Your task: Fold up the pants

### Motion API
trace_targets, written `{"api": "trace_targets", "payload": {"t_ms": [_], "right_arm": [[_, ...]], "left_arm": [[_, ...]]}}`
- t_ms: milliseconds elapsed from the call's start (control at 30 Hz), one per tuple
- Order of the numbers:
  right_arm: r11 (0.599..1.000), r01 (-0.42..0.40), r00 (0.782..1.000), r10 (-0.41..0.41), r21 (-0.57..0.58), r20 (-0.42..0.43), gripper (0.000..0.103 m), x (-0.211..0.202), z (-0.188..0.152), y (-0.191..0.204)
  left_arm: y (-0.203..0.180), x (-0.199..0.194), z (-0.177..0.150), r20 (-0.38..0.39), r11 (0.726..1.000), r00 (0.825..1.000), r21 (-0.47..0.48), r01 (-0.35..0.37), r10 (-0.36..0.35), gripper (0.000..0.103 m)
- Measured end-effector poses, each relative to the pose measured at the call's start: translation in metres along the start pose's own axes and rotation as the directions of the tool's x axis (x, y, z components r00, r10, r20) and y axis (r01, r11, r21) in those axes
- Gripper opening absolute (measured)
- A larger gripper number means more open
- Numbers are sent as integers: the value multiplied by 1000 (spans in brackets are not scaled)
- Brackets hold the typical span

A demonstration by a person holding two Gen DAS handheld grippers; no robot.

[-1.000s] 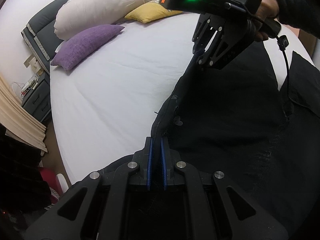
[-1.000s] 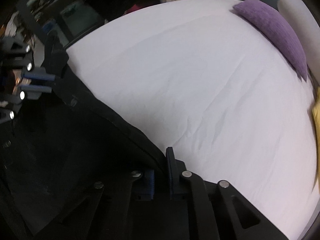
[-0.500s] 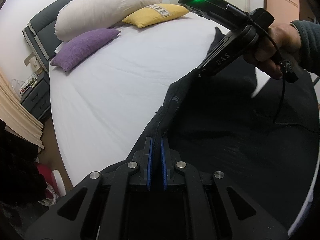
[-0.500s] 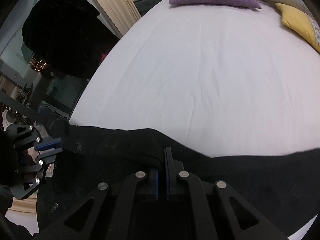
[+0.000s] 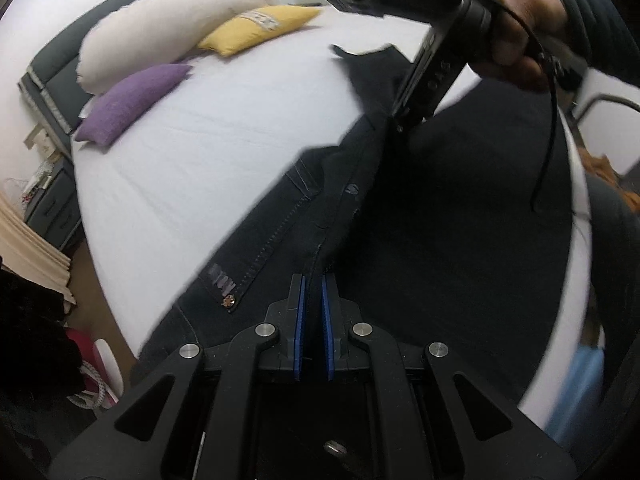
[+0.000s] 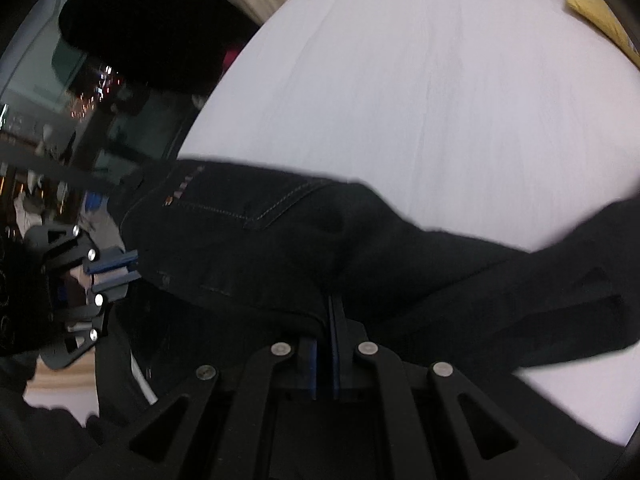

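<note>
Black pants [image 5: 420, 216] hang stretched by their waistband between both grippers above the white bed [image 5: 224, 152]. A stitched back pocket [image 6: 276, 208] and a small label face outward. My left gripper [image 5: 313, 292] is at the bottom of the left wrist view, its blue pads shut on the waistband edge. In the right wrist view my left gripper [image 6: 120, 266] shows at the left, pinching the same edge. A hand holds my right gripper [image 5: 398, 118] farther along the waistband, shut on the cloth. My right gripper [image 6: 325, 312] grips a fold, and its fingertips are partly buried in fabric.
A white pillow [image 5: 160, 28], a yellow pillow [image 5: 260, 26] and a purple pillow [image 5: 132, 100] lie by the grey headboard [image 5: 44, 80]. A nightstand [image 5: 48, 196] and a curtain [image 5: 28, 252] stand left of the bed. Dark clutter [image 6: 132, 20] sits beyond the bed's edge.
Both grippers have carried the pants sideways over the bed. The right gripper has rolled, and the pocket side of the waistband has come into view. Both stay shut on the cloth.
</note>
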State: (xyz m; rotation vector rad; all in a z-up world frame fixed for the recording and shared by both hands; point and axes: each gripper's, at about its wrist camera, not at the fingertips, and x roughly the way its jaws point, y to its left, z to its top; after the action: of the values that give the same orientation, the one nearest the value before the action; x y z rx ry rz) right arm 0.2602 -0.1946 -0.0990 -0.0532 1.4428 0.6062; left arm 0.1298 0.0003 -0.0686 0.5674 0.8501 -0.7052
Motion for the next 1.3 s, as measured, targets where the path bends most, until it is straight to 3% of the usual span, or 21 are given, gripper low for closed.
{"api": "trace_targets", "payload": {"t_ms": [200,500,900,1200,1300], "right_arm": [[997,60,997,-62,-51,-40,6,13,-46,25],[978,194,980,-190,-79,51,6,22,-90,56],[945,318,941,-306,-76,143,6,36,-126,100],[914,391,913,-371,-109,171,6,53,-135,122],[909,403,906,-381,-103,185,6,43,-160,113]], "left_arm": [[-52,-11,-30,-38,998,999,56,15,-13,7],[-101,-24,-66,-75,996,996,79,46,-40,7],[-128,-31,-76,-96,981,994,180,76,-59,7],[-134,-25,-76,-111,984,992,160,79,-61,7],[-137,-27,-76,-102,984,993,164,67,-50,7]]}}
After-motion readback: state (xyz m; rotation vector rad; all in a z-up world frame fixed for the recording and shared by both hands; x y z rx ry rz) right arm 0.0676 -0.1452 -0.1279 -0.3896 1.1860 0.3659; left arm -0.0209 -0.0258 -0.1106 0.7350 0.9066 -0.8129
